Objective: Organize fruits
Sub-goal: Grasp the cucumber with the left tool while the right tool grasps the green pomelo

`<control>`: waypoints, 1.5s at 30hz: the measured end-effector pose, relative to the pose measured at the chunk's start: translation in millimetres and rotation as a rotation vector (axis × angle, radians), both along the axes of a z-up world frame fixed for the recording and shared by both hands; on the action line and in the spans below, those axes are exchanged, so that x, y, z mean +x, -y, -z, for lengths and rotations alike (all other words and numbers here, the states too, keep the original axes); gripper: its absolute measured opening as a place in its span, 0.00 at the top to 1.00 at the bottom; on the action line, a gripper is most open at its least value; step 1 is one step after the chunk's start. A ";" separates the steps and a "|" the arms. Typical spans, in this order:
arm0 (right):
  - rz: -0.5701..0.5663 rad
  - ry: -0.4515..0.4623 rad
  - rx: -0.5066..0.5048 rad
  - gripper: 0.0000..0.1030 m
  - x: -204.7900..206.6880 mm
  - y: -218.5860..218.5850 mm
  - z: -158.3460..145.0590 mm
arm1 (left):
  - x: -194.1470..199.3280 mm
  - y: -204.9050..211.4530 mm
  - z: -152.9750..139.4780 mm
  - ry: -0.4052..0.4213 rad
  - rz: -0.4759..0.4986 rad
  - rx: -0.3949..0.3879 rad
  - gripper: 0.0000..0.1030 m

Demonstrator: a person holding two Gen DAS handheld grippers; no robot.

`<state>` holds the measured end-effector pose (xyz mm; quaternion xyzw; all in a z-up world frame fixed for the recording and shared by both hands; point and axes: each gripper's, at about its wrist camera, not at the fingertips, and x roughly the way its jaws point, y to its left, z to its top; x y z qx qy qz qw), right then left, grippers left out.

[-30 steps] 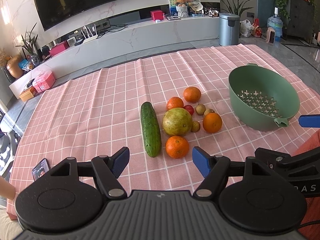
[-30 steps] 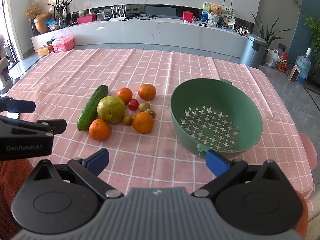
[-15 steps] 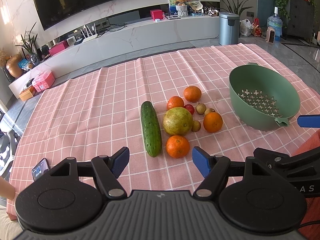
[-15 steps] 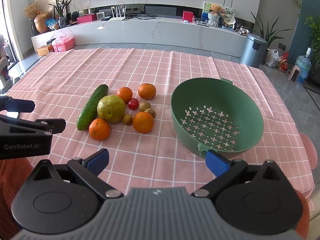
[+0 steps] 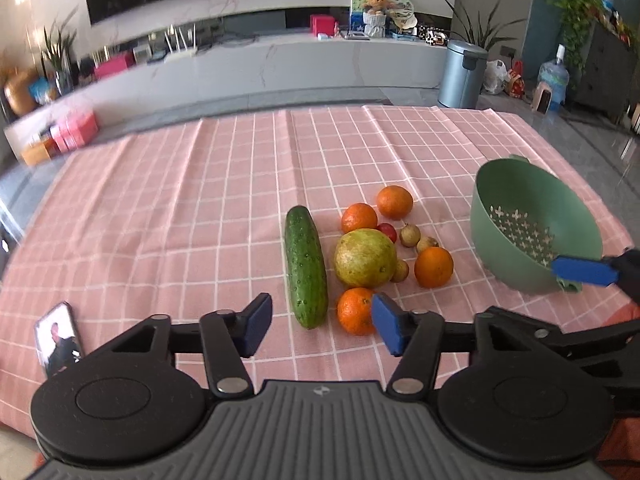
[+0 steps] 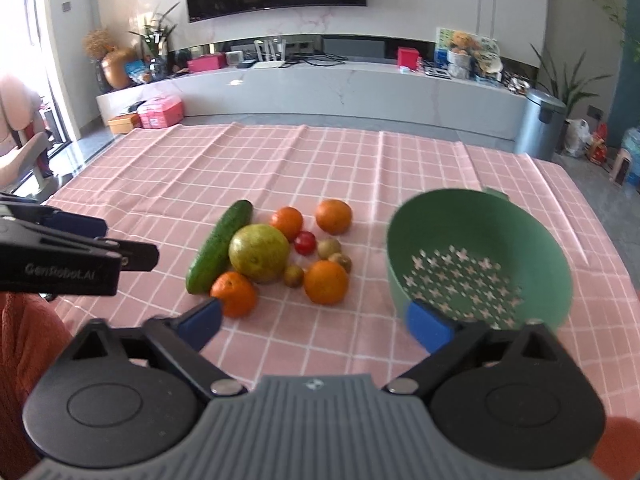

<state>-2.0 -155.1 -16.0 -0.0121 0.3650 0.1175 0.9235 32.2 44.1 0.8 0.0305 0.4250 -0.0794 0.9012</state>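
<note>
On the pink checked cloth lie a cucumber (image 5: 305, 266) (image 6: 220, 252), a big yellow-green fruit (image 5: 365, 258) (image 6: 259, 253), several oranges (image 5: 434, 267) (image 6: 326, 282), a small red tomato (image 5: 387, 232) and three small brown fruits (image 5: 410, 235). A green colander (image 5: 486, 236) (image 6: 440, 220) stands empty to their right. My left gripper (image 5: 322, 324) hovers just short of the cucumber's near end and the nearest orange (image 5: 354, 310); its jaws are closing and grip nothing. My right gripper (image 6: 316, 322) hangs before the colander and the fruits, jaws closing, nothing between them.
A phone (image 5: 58, 338) lies on the cloth at the near left. An orange sleeve (image 6: 28, 340) shows at the lower left of the right wrist view. Beyond the table are a low white cabinet (image 6: 320, 84) and a grey bin (image 5: 462, 74).
The left gripper has moved up to the fruits and its jaws have narrowed. The right gripper's jaws have narrowed a little and its view has tilted. The fruits and colander have not moved.
</note>
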 end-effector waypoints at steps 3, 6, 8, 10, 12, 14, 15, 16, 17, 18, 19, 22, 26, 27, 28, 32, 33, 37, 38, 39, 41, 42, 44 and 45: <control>-0.027 -0.012 0.018 0.20 13.6 -7.9 4.4 | 16.0 -10.3 8.0 -0.049 -0.030 -0.051 0.42; -0.052 -0.040 0.037 0.36 29.7 -14.4 10.8 | 31.7 -20.0 18.2 -0.079 -0.071 -0.087 0.46; -0.060 -0.057 0.061 0.39 42.6 -18.6 15.8 | 41.0 -24.7 24.5 -0.089 -0.092 -0.097 0.46; -0.067 -0.064 0.073 0.39 54.0 -23.2 20.1 | 51.0 -27.9 30.7 -0.095 -0.098 -0.106 0.46; -0.077 -0.076 0.074 0.39 66.6 -29.9 25.6 | 61.1 -30.8 37.1 -0.109 -0.104 -0.119 0.46; -0.091 -0.084 0.078 0.39 77.5 -35.9 31.0 | 70.7 -34.2 43.0 -0.126 -0.111 -0.139 0.46; -0.097 -0.091 0.077 0.39 82.3 -38.5 34.2 | 75.2 -35.4 46.0 -0.134 -0.114 -0.146 0.47; -0.105 -0.097 0.075 0.39 87.9 -41.8 37.6 | 79.6 -36.8 49.0 -0.142 -0.115 -0.152 0.47; -0.111 -0.102 0.071 0.39 92.2 -44.4 40.5 | 83.6 -37.4 51.6 -0.148 -0.113 -0.157 0.47; -0.114 -0.106 0.065 0.39 97.0 -47.2 43.6 | 87.5 -37.9 54.2 -0.154 -0.111 -0.160 0.46; -0.119 -0.111 0.061 0.39 101.4 -49.5 46.5 | 92.1 -39.0 57.1 -0.161 -0.111 -0.163 0.47; -0.129 -0.131 0.063 0.39 113.1 -52.9 54.8 | 104.7 -39.8 66.0 -0.184 -0.109 -0.166 0.47; -0.145 -0.134 0.078 0.39 122.9 -55.4 62.6 | 116.7 -42.0 75.5 -0.203 -0.113 -0.186 0.47; -0.149 -0.132 0.080 0.39 123.6 -56.2 63.9 | 119.3 -42.0 77.7 -0.208 -0.114 -0.189 0.47; -0.154 -0.133 0.080 0.39 125.1 -57.4 65.9 | 121.6 -41.6 79.3 -0.210 -0.113 -0.191 0.46; -0.152 -0.131 0.062 0.42 128.7 -60.8 70.6 | 129.1 -39.4 84.3 -0.221 -0.103 -0.219 0.46; -0.152 -0.132 0.060 0.42 129.8 -61.7 71.9 | 130.4 -38.8 85.9 -0.223 -0.103 -0.223 0.46; -0.157 -0.130 0.063 0.41 132.3 -62.5 74.1 | 135.4 -34.9 92.9 -0.231 -0.091 -0.236 0.46; -0.159 -0.127 0.061 0.41 132.4 -62.6 74.7 | 137.1 -33.7 96.0 -0.236 -0.089 -0.237 0.46; -0.161 -0.126 0.058 0.41 131.7 -63.2 75.1 | 138.4 -33.3 98.8 -0.242 -0.090 -0.236 0.46; -0.162 -0.120 0.052 0.41 130.7 -64.1 75.6 | 140.1 -34.1 101.4 -0.238 -0.094 -0.245 0.46; -0.161 -0.119 0.055 0.41 131.0 -63.4 75.9 | 140.7 -35.2 102.3 -0.238 -0.097 -0.249 0.47; -0.156 -0.118 0.062 0.41 131.1 -62.3 76.0 | 141.0 -35.4 102.3 -0.233 -0.096 -0.260 0.59; -0.156 -0.114 0.061 0.41 130.6 -62.8 75.9 | 141.0 -35.3 102.2 -0.233 -0.099 -0.268 0.59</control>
